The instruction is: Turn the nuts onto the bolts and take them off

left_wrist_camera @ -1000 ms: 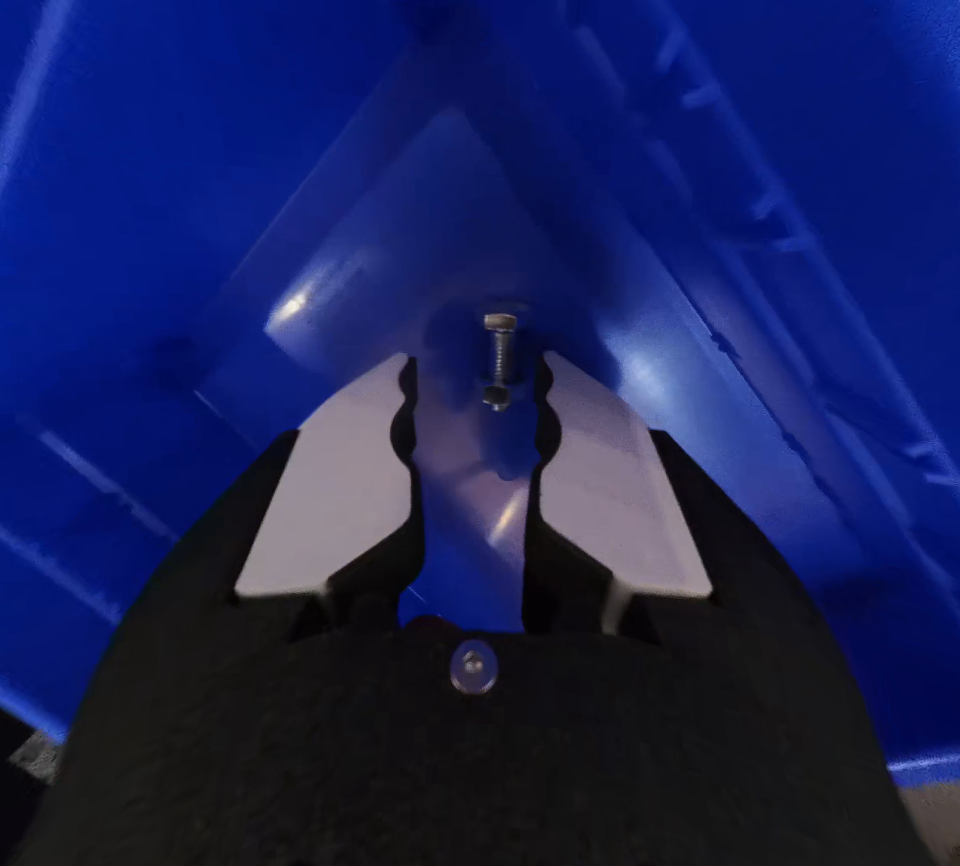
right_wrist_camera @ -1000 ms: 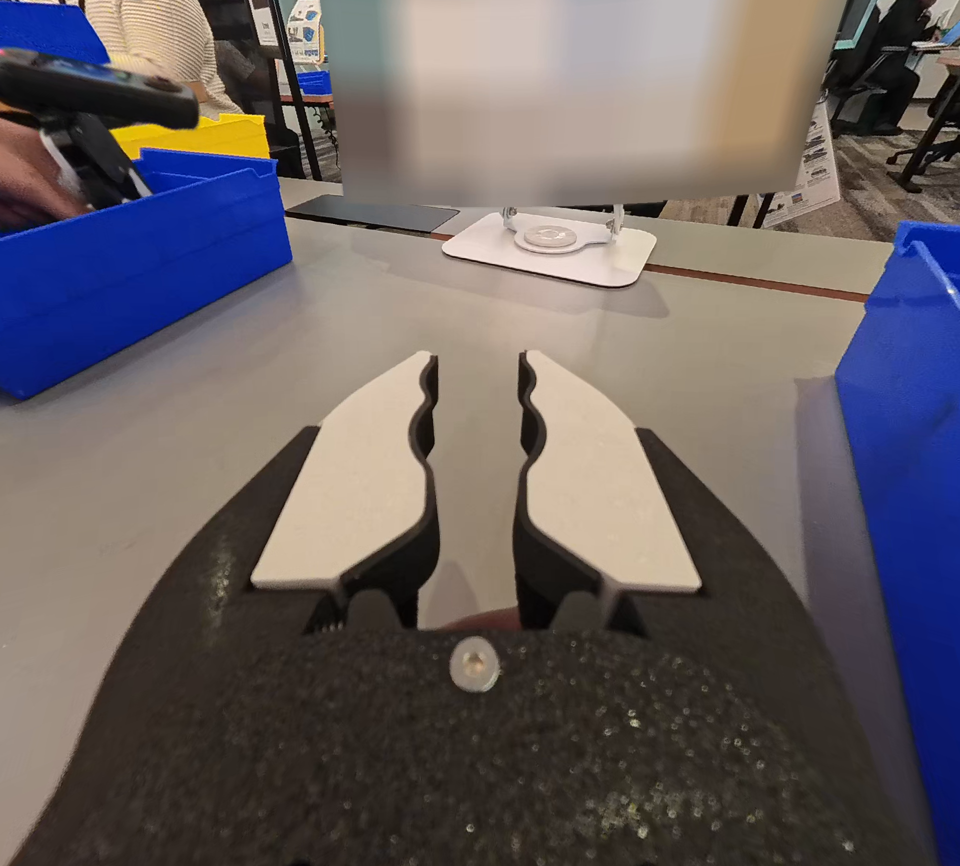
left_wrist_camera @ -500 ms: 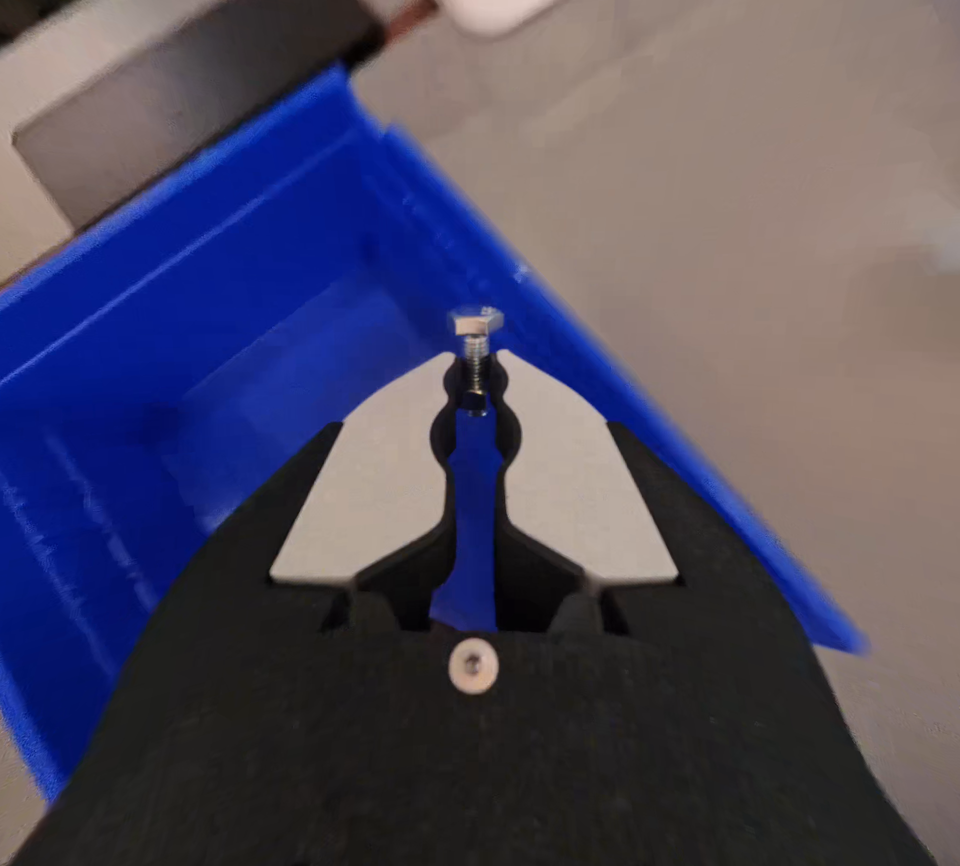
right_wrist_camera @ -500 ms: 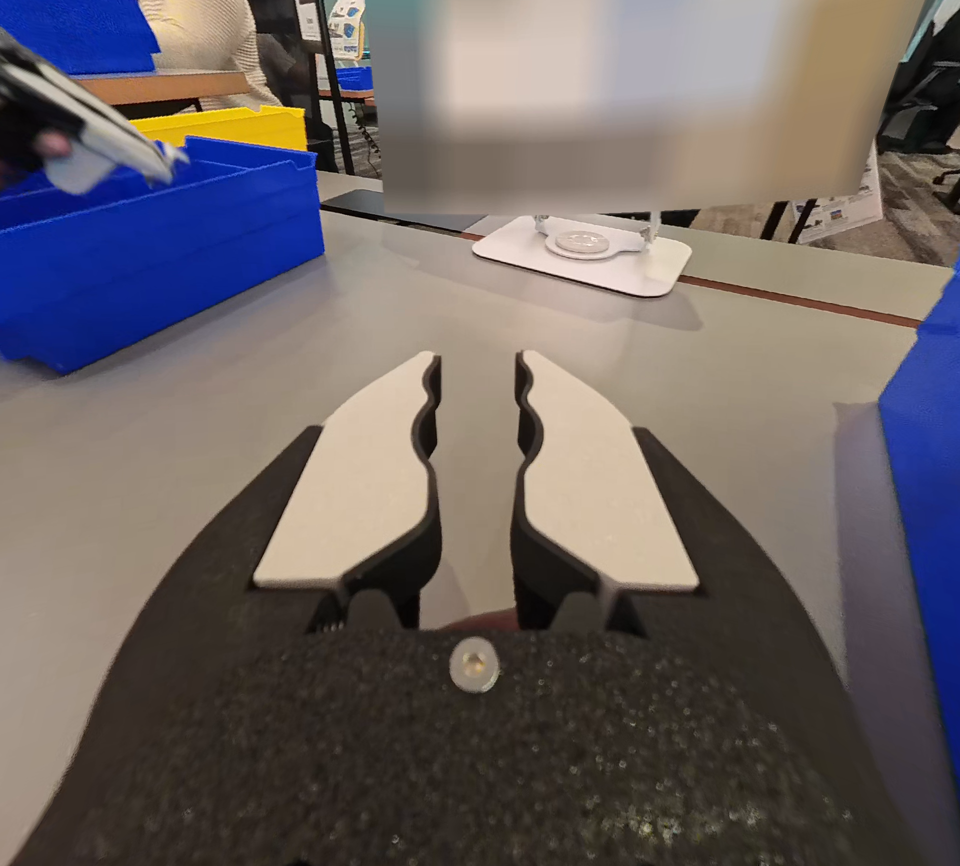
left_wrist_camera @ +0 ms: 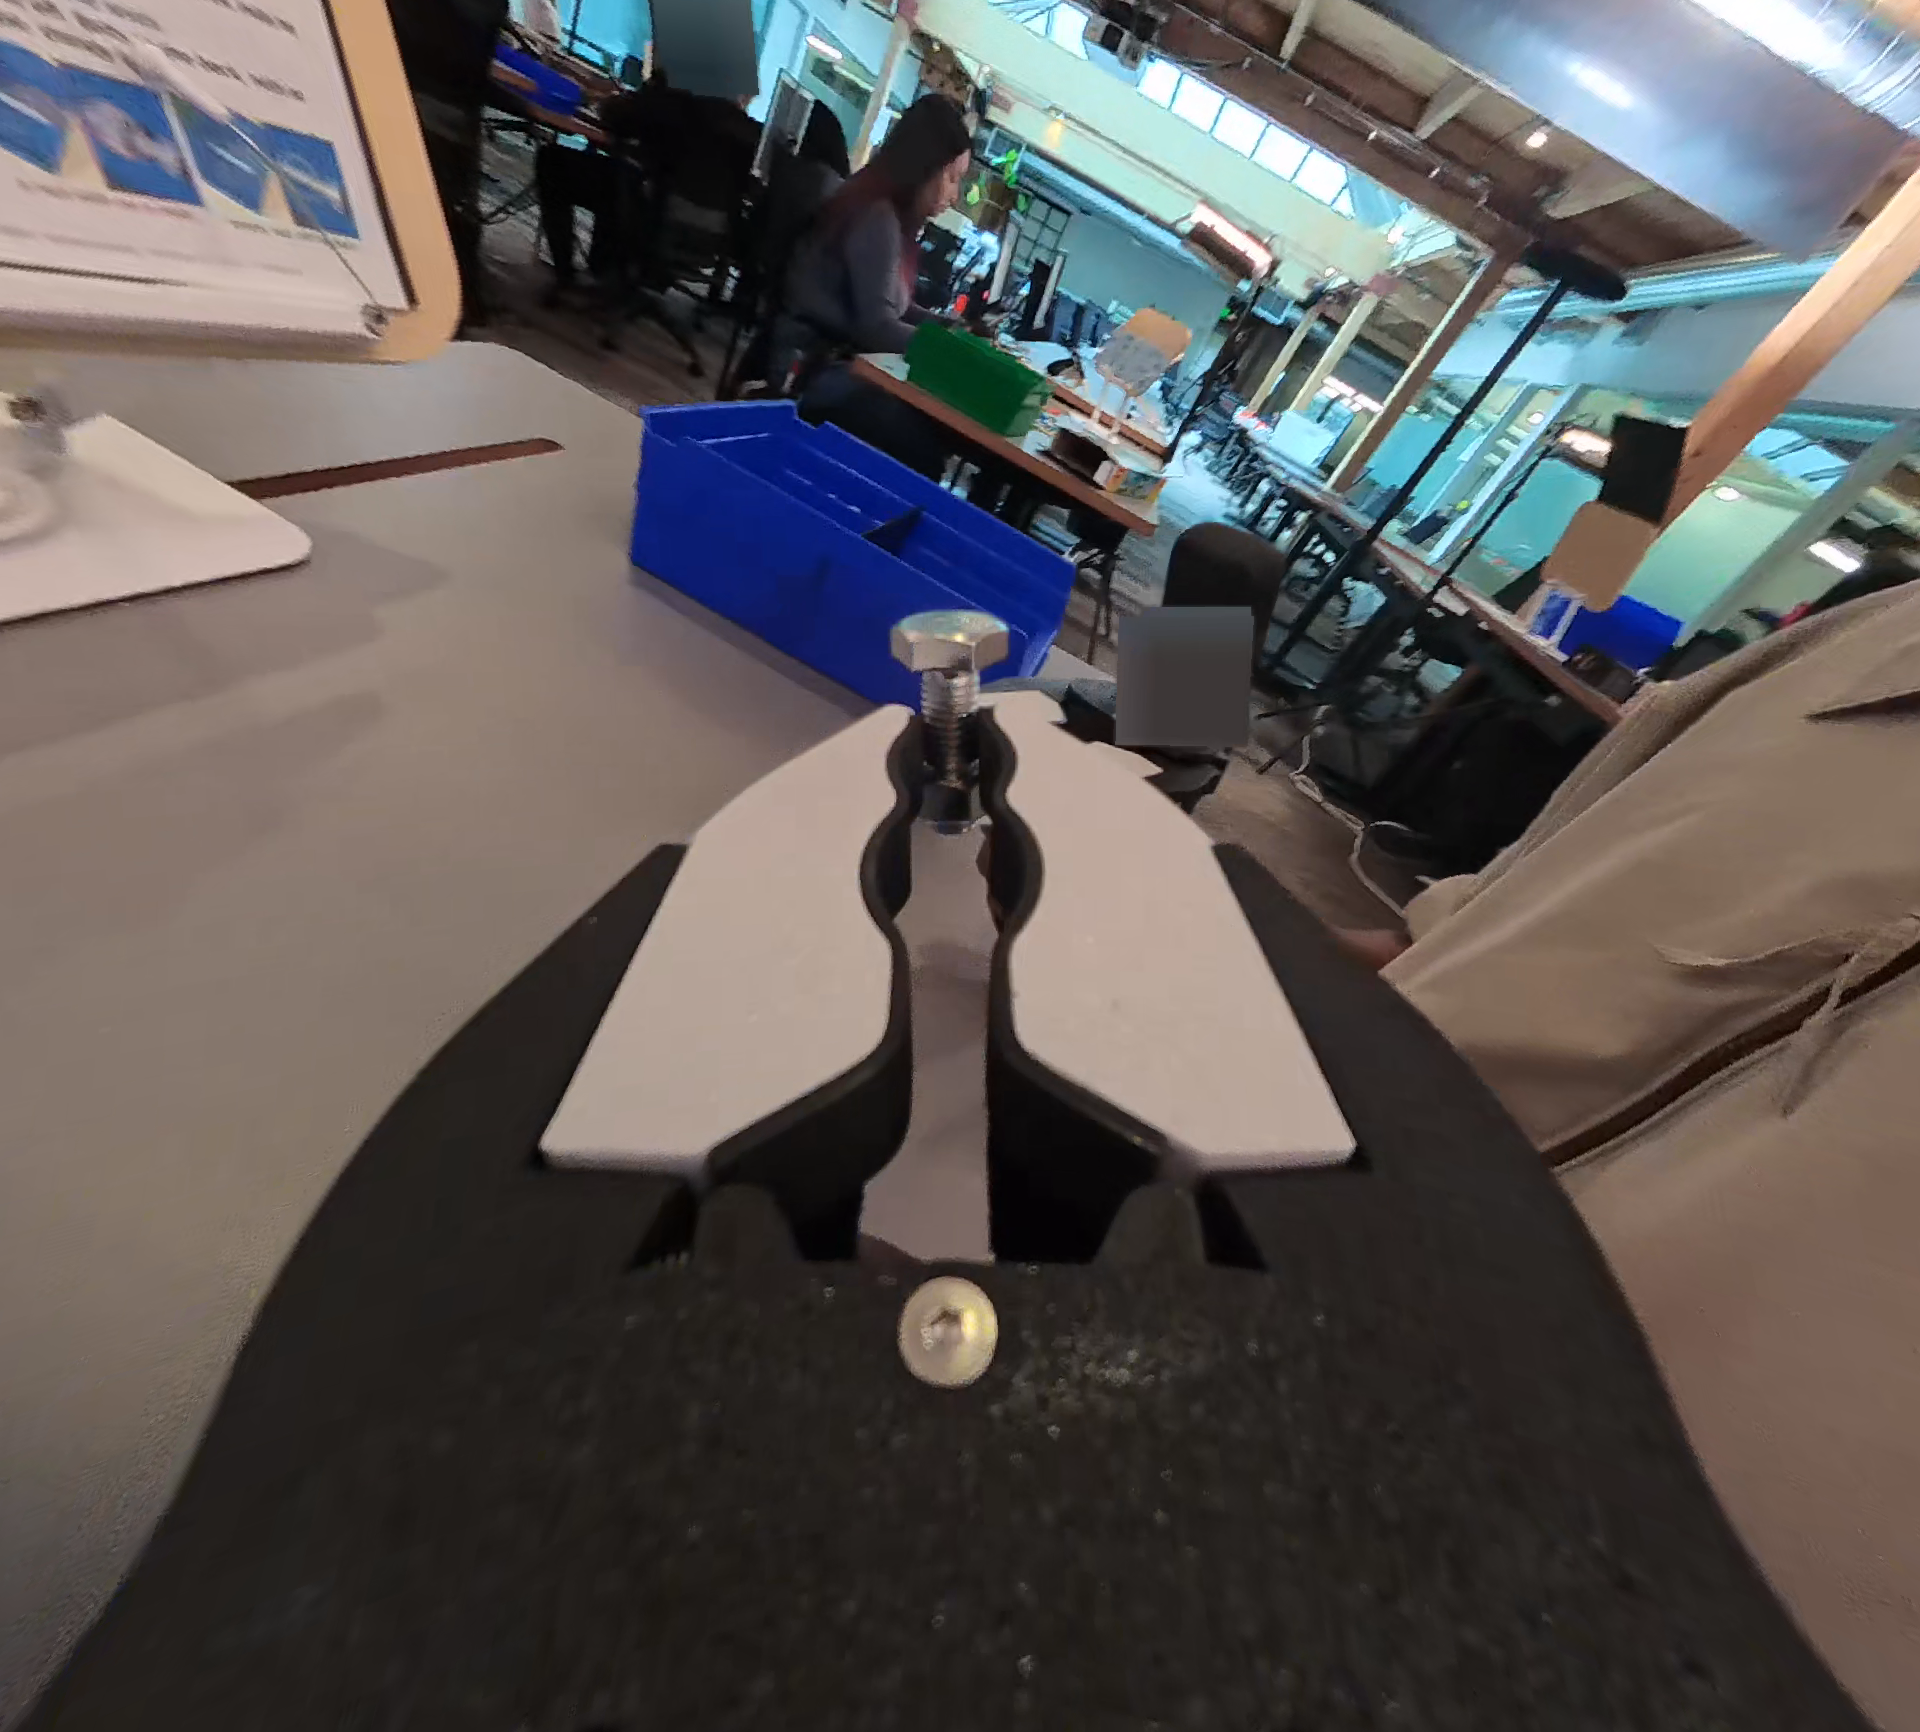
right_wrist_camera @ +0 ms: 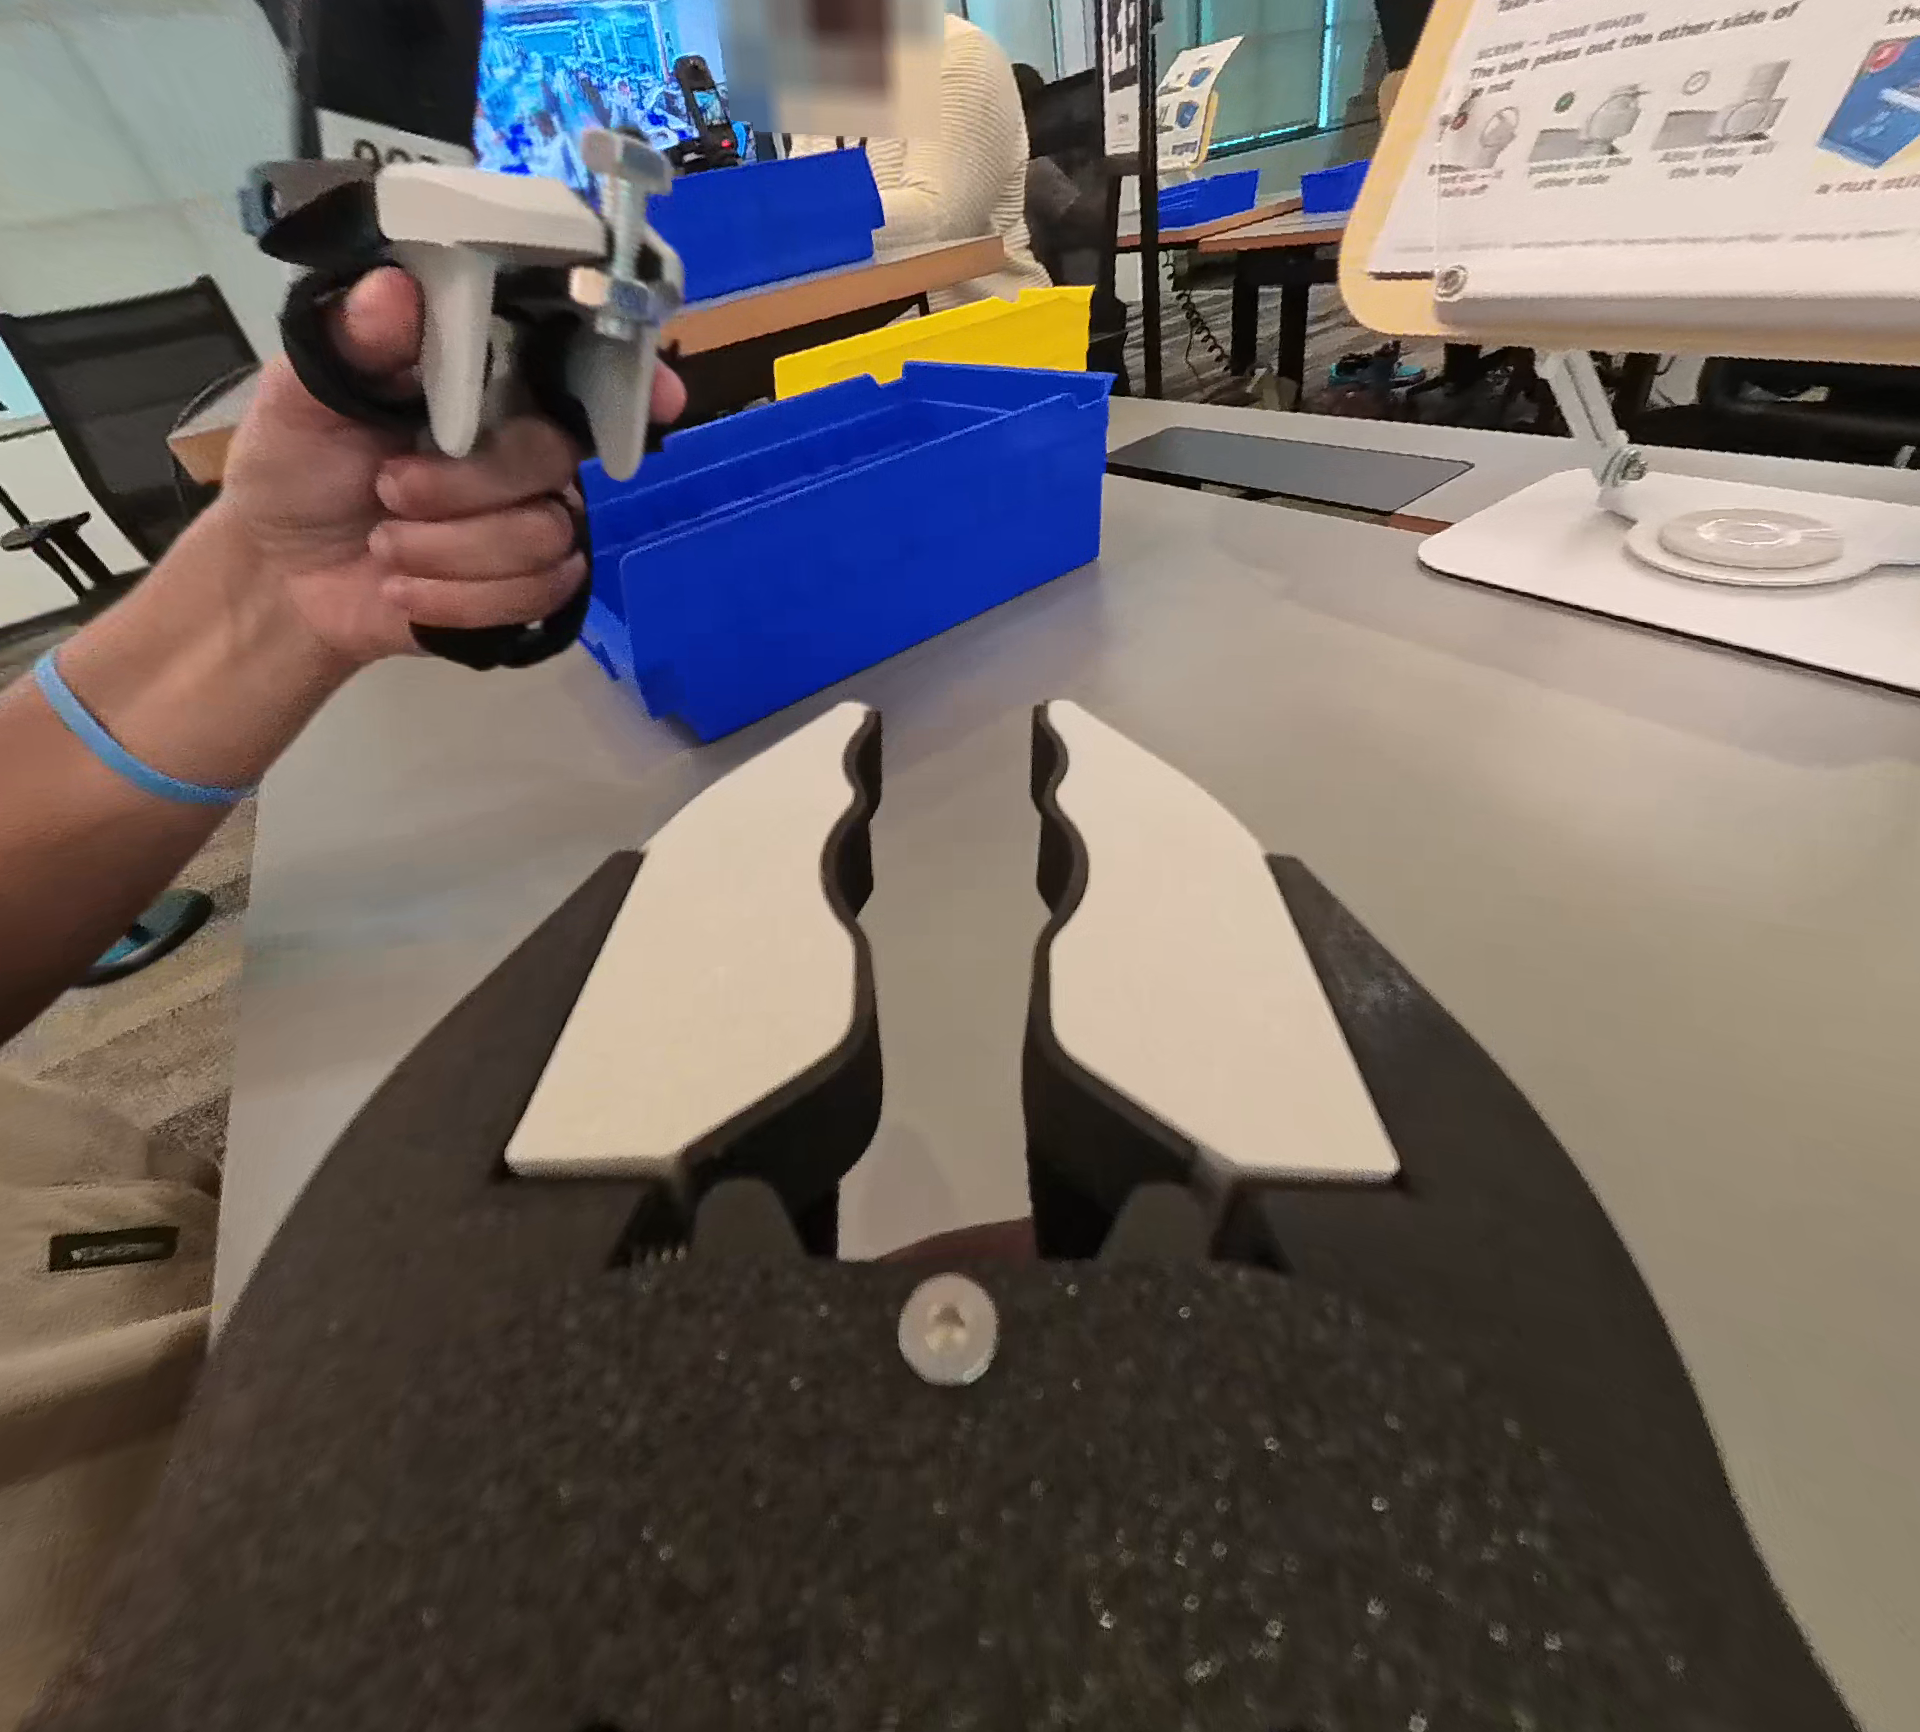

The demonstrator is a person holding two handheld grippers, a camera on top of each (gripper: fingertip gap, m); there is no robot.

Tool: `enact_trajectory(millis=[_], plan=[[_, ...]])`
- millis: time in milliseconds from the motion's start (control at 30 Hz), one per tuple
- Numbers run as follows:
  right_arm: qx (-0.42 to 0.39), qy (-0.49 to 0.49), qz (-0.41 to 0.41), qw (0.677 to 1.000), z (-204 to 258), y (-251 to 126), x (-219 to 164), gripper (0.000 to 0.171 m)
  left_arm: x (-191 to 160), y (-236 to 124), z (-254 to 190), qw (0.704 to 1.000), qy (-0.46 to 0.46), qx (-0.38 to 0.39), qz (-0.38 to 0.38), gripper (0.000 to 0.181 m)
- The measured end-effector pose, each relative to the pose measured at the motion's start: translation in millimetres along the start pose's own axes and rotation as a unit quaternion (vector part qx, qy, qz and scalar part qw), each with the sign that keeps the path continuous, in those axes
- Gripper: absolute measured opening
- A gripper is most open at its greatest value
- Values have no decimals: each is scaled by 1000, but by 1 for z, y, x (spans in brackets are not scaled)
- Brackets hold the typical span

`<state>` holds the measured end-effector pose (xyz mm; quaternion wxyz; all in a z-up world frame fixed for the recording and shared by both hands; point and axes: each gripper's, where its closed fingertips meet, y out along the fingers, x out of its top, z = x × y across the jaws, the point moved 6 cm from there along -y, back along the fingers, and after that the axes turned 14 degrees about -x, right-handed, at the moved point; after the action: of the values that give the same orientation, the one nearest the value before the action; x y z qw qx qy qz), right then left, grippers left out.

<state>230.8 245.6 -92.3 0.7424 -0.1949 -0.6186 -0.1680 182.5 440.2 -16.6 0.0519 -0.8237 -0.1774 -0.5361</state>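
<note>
The left tongs are closed on a silver bolt, gripping its threaded shank in the notch near the fingertips. The hexagonal head stands clear above the tips. In the right wrist view the same bolt stands nearly upright, slightly tilted, with a nut threaded on the lower end of the shank, below the fingers. A hand with a blue wristband holds the left tongs in the air, above and to the left of a blue bin.

The right tongs are partly open, with a clear gap between the two white fingers. Nothing is between them. They hover low over the grey surface.

The blue bin rests on the surface; a yellow bin stands behind it. A second blue bin sits on the surface in the left wrist view, beyond the gripped bolt. A white stand base rests on the right part of the surface and carries a tilted instruction board. A flat black pad lies between the first blue bin and the stand base. A tan garment fills the right edge of the left wrist view.
</note>
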Motion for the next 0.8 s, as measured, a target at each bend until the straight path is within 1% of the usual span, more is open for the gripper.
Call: enact_trajectory(millis=[100, 167, 233, 333, 467, 633, 700, 800], plan=[[6, -4, 8, 1000, 3, -3, -1, 27, -9, 12, 3, 999, -24, -24, -13, 9], [26, 8, 11, 1000, 8, -5, 0, 28, -14, 21, 5, 999, -30, -31, -19, 9], [64, 37, 12, 997, 19, -5, 5, 29, -19, 33, 3, 998, -38, -50, -18, 9], [138, 94, 15, 986, 35, -2, 16, 30, -29, 51, -1, 997, -17, -70, 6, 9], [196, 128, 23, 972, 43, 0, 22, 26, -33, 62, -10, 994, 4, -105, 13, 9], [202, 136, 22, 970, 41, 1, 21, 23, -41, 67, -9, 994, -5, -112, 16, 9], [204, 139, 19, 969, 41, 0, 21, 16, -45, 70, -7, 994, -5, -109, 19, 9], [209, 134, 19, 968, 39, -1, 19, 13, -47, 72, -7, 994, -6, -112, 14, 9]])
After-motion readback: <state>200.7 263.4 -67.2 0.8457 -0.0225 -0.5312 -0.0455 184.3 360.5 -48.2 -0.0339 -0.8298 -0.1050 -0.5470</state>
